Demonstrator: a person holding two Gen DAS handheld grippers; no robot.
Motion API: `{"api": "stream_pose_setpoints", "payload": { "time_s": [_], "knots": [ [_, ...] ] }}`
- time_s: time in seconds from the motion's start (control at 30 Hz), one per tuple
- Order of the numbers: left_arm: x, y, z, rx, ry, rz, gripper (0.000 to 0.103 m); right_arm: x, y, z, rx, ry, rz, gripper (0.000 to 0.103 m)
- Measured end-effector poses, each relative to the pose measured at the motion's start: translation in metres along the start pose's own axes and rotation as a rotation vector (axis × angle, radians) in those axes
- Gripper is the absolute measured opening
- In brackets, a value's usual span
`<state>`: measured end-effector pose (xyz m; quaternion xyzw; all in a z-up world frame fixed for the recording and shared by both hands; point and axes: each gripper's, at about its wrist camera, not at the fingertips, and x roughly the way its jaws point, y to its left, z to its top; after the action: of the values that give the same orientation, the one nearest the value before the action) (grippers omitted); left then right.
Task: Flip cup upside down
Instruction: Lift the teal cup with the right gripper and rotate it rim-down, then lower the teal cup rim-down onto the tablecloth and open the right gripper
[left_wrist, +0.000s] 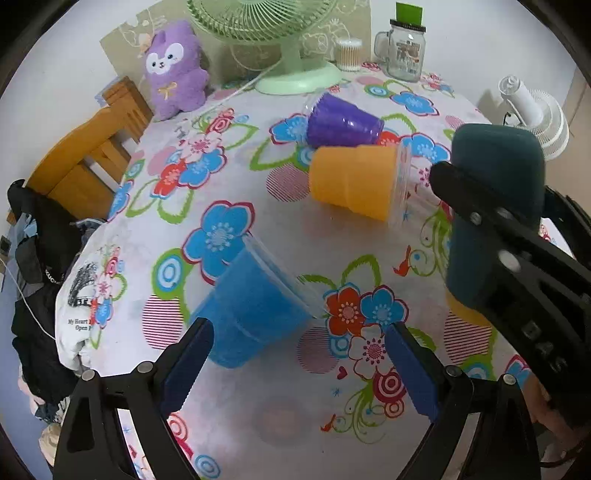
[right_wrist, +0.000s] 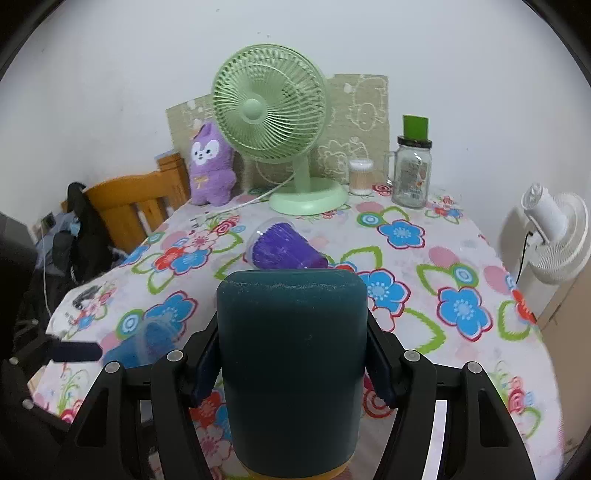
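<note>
My right gripper (right_wrist: 291, 365) is shut on a dark teal cup (right_wrist: 291, 354), upside down with its base on top, standing over a yellow-orange thing at its bottom. The cup also shows in the left wrist view (left_wrist: 495, 206) at the right. A blue cup (left_wrist: 251, 310) lies on its side on the floral tablecloth, just ahead of my open left gripper (left_wrist: 295, 365), closer to its left finger. An orange cup (left_wrist: 354, 181) and a purple cup (left_wrist: 343, 125) lie on their sides further back. The purple cup shows in the right wrist view (right_wrist: 284, 247).
A green desk fan (right_wrist: 273, 118), a purple plush toy (right_wrist: 212, 166), a glass jar mug (right_wrist: 412, 173) and a cotton swab pot (right_wrist: 360, 177) stand along the back edge. A wooden chair (left_wrist: 85, 158) with dark clothes is left. A white fan (right_wrist: 557, 236) is right.
</note>
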<state>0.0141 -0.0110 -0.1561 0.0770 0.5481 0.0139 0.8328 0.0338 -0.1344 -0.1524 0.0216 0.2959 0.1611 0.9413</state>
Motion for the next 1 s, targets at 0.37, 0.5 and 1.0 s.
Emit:
{"api": "stream_pose_setpoints", "payload": {
  "time_s": [0.37,0.5,1.0],
  "knots": [
    [0.013,0.007,-0.007,0.001,-0.001,0.008,0.097,0.022,0.004,-0.023,0.032,-0.002,0.008,0.069],
    [0.012,0.010,-0.007,0.003,0.009,-0.021,0.097,0.015,0.004,-0.024,0.049,0.037,0.011,0.070],
    [-0.029,0.013,0.014,-0.015,0.098,-0.130,0.097,-0.029,0.003,0.018,0.097,0.211,-0.011,0.088]
  ]
}}
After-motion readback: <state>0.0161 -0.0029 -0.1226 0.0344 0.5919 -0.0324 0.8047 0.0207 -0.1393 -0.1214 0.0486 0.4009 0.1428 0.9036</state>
